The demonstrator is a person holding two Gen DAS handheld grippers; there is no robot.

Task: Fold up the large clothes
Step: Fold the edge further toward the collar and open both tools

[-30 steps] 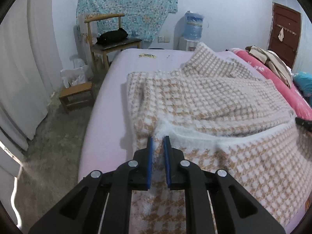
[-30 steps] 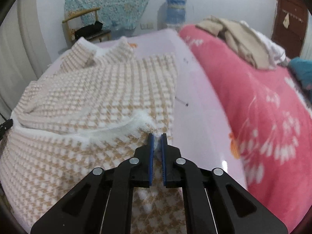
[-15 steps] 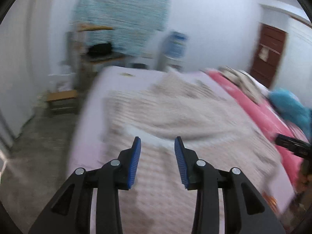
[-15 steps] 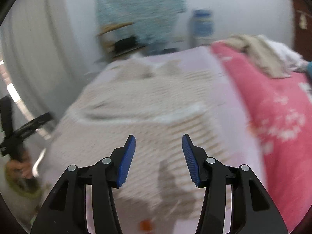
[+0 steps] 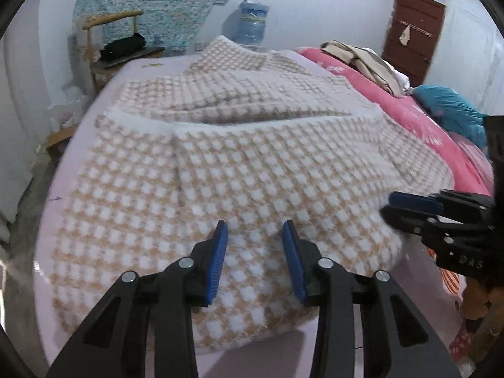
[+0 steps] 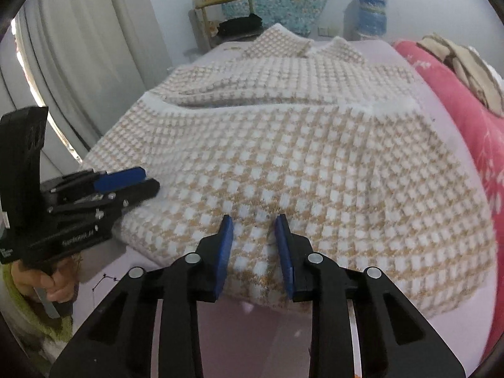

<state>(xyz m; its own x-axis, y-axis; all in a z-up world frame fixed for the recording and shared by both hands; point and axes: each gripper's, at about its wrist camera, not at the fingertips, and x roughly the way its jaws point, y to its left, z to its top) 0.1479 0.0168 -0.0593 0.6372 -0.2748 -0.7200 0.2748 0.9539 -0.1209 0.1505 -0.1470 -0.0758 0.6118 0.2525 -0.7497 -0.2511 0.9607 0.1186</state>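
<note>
A beige-and-white houndstooth knit garment (image 5: 252, 157) lies on the lilac bed sheet (image 5: 104, 88), its lower half folded up over the body, with a white hem running across the middle. My left gripper (image 5: 254, 230) hovers open above the near fold, nothing pinched. My right gripper (image 6: 254, 223) is over the same near fold further right; its jaws are closing, the fabric lies under the gap, and the pads do not press it. Each gripper shows in the other's view: the right gripper (image 5: 390, 206) at the garment's right edge, the left gripper (image 6: 151, 181) at its left edge.
A pink floral blanket (image 5: 434, 126) with a heap of clothes (image 5: 362, 60) and a teal pillow (image 5: 450, 110) fills the bed's right side. Beyond the bed stand a wooden chair (image 5: 107, 41) with a black bag and a water bottle (image 5: 252, 26). White curtains (image 6: 94, 63) hang left.
Both grippers were shut on the white hem; they have let go, opened and drawn back to the near fold. The folded-over half now lies flat on the garment.
</note>
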